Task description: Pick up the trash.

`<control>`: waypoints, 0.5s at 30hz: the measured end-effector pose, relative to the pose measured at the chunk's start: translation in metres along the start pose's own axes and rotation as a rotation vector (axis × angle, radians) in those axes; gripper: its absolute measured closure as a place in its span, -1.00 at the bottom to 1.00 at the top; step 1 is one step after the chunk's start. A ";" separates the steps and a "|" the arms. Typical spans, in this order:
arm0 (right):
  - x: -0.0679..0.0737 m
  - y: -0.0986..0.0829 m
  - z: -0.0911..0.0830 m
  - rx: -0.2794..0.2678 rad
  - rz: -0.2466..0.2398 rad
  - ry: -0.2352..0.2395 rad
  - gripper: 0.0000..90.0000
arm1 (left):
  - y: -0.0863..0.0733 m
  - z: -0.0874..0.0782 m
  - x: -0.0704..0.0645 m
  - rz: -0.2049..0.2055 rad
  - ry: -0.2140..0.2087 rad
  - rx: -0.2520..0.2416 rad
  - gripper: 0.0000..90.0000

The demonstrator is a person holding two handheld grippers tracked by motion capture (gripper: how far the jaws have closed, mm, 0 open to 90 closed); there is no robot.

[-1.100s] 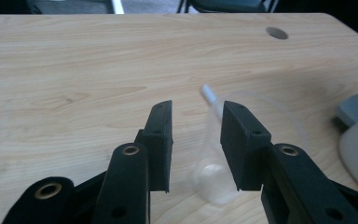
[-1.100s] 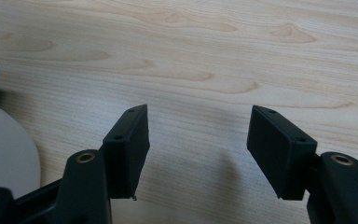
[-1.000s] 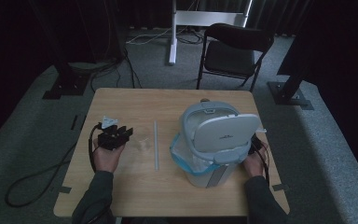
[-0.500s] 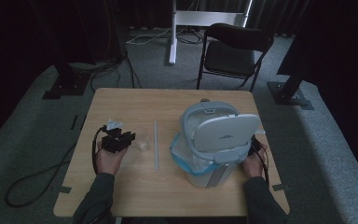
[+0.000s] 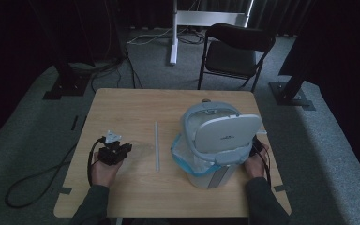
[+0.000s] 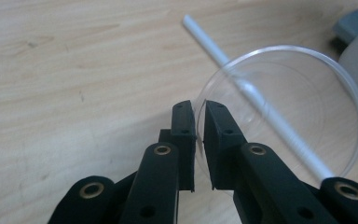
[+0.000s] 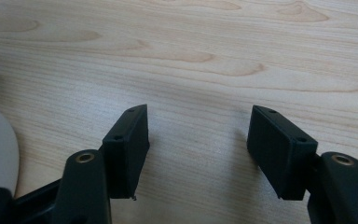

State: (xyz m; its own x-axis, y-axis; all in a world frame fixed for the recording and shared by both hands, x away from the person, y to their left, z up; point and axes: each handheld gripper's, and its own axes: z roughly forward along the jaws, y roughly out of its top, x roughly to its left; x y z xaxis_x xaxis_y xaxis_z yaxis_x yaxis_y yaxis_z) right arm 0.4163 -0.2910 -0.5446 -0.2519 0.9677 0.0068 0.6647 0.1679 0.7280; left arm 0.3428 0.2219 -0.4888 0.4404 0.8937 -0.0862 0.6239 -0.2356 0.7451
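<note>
Open tabletop [image 5: 122,112] lies ahead of and left of the left gripper [image 5: 114,151] (which pinches the clear cup's [image 6: 284,112] rim). The white straw [image 5: 157,145] lies between that side and the lidded bin [image 5: 215,140]. The bin blocks the right half, hemming the right gripper [image 7: 198,140], jaws apart, against the table's right edge.

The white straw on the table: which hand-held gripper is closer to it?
The left hand-held gripper, clamped on a clear plastic cup, sits just left of the straw. The right hand-held gripper is beyond the bin.
</note>
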 end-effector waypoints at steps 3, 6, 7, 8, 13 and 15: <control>0.000 0.000 0.000 -0.004 0.001 -0.002 -0.18 | -0.004 0.001 -0.001 0.018 0.021 0.025 0.89; 0.000 -0.001 0.001 -0.010 0.002 -0.003 -0.19 | -0.008 0.004 -0.002 0.033 0.008 0.033 0.90; 0.000 -0.001 0.001 -0.010 0.003 -0.002 -0.19 | -0.008 0.004 -0.002 0.034 0.007 0.033 0.90; 0.000 -0.001 0.001 -0.012 0.003 -0.002 -0.19 | -0.007 0.005 -0.002 0.035 0.008 0.033 0.90; -0.001 -0.003 0.001 -0.028 0.004 -0.003 -0.21 | -0.005 0.005 -0.002 0.034 0.005 0.013 0.91; -0.001 -0.003 0.001 -0.027 0.003 -0.003 -0.21 | -0.004 0.005 -0.002 0.034 0.001 0.010 0.91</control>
State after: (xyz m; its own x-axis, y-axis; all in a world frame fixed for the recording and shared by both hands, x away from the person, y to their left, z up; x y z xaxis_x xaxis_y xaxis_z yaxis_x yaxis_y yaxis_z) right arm 0.4154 -0.2917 -0.5476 -0.2476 0.9688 0.0071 0.6459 0.1597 0.7465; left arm 0.3423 0.2193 -0.4947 0.4606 0.8856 -0.0599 0.6150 -0.2697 0.7410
